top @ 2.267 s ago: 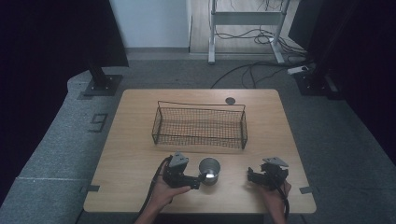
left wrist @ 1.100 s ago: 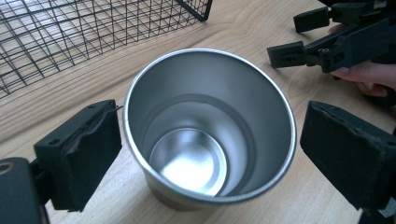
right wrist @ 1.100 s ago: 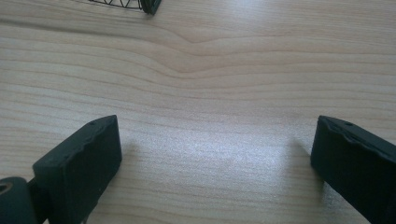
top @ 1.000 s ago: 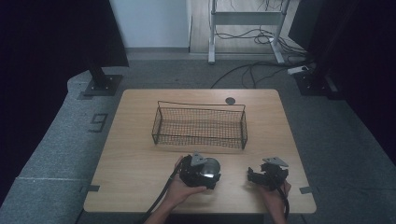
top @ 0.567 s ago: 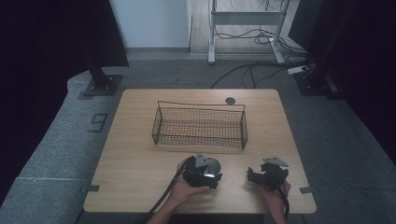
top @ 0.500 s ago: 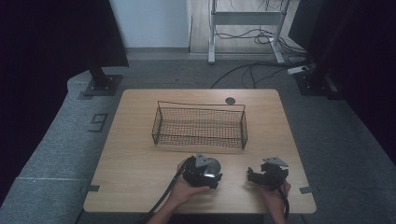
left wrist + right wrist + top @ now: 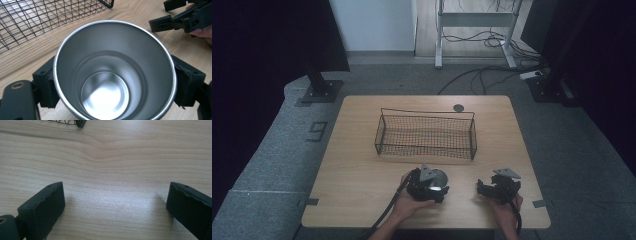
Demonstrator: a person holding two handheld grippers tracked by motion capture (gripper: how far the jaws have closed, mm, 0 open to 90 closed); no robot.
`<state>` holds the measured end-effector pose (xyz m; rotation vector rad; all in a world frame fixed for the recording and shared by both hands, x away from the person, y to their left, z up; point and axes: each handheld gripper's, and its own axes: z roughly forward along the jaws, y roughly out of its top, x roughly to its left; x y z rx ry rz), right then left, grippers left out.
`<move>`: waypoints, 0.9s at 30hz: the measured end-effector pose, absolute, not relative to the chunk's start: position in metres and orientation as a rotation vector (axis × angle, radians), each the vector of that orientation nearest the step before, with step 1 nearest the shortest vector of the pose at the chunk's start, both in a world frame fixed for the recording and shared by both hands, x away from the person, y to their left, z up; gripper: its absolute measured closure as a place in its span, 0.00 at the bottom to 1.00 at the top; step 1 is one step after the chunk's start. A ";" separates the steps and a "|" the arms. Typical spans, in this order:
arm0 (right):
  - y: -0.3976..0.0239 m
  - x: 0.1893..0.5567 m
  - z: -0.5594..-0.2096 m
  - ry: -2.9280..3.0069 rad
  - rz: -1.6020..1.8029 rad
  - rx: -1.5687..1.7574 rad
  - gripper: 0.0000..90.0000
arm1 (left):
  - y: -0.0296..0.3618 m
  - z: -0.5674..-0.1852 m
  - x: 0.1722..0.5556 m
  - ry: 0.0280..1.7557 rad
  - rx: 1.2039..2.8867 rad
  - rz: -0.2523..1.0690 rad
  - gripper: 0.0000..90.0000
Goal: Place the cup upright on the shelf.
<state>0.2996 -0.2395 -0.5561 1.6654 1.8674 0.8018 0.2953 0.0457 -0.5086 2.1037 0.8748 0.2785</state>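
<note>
Between the left tool's (image 7: 113, 82) jaws, a steel cup (image 7: 113, 72) stands upright, mouth up.

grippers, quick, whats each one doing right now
Left hand-held gripper: shut on the steel cup, jaws pressed on both sides.
Right hand-held gripper: open, jaws wide apart over bare table, holding nothing.

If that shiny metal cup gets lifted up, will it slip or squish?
The metal cup probably won't squish: its thin steel wall looks stiff between the left gripper's jaws. It might slip a little, since its surface looks smooth and polished. It's likely light, because it looks empty inside. If it falls on its side, the round shape would probably roll across the table.
</note>
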 end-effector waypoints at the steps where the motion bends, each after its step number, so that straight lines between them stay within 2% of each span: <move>1: -0.239 0.300 -0.556 1.867 0.802 1.665 0.02 | 0.047 -0.508 0.295 0.873 2.102 0.278 0.16; 27: -0.239 0.300 -0.556 1.867 0.802 1.665 0.02 | 0.075 -0.482 0.301 0.891 2.044 0.306 0.17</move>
